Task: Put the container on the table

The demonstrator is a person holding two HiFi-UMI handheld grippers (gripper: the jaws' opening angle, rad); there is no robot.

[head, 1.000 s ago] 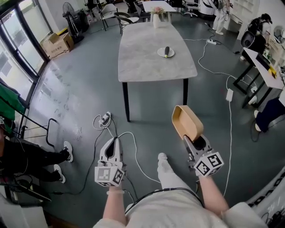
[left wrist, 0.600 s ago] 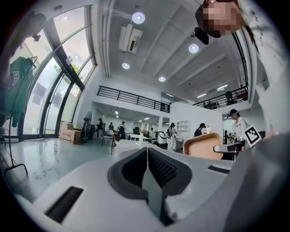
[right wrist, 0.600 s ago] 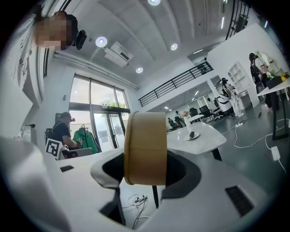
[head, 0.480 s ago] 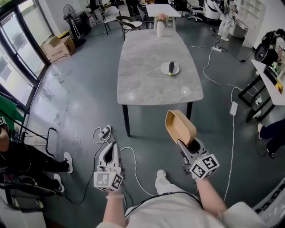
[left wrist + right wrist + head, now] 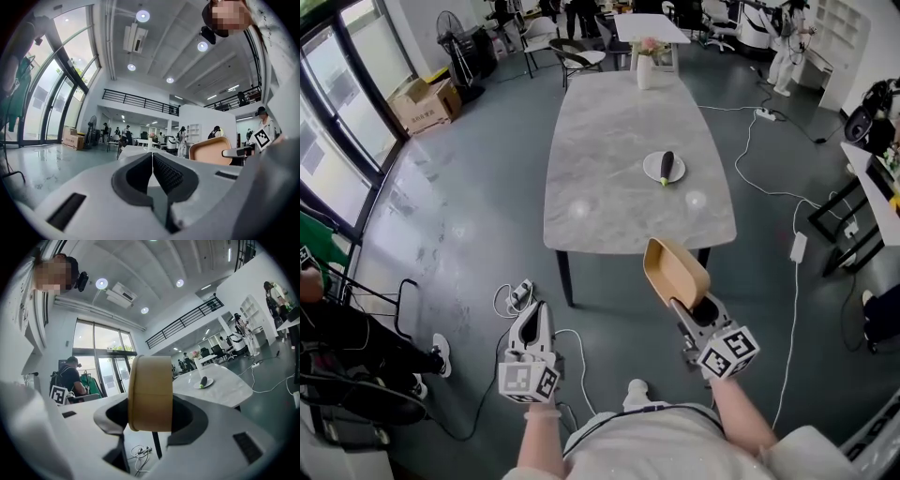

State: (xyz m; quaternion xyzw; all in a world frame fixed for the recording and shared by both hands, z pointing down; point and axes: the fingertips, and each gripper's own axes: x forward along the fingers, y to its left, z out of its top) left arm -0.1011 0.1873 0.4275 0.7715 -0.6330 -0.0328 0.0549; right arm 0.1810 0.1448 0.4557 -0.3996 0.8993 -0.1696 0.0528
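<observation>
A tan oblong container [image 5: 675, 272] is held on edge by my right gripper [image 5: 692, 307], whose jaws are shut on its rim; in the right gripper view the container [image 5: 151, 392] stands upright between the pads. It hangs just in front of the near edge of the grey marble table [image 5: 628, 150]. My left gripper [image 5: 533, 323] is lower left, over the floor, jaws shut with nothing between them [image 5: 152, 171]. From the left gripper view the container [image 5: 211, 151] shows to the right.
On the table are a white plate with a dark eggplant [image 5: 665, 168] and a white vase with flowers [image 5: 645, 66] at the far end. Cables and a power strip [image 5: 522, 293] lie on the floor. Chairs, a cardboard box [image 5: 422, 98] and people stand further off.
Both grippers and the container have moved forward toward the table; the table's near edge now lies right at the container.
</observation>
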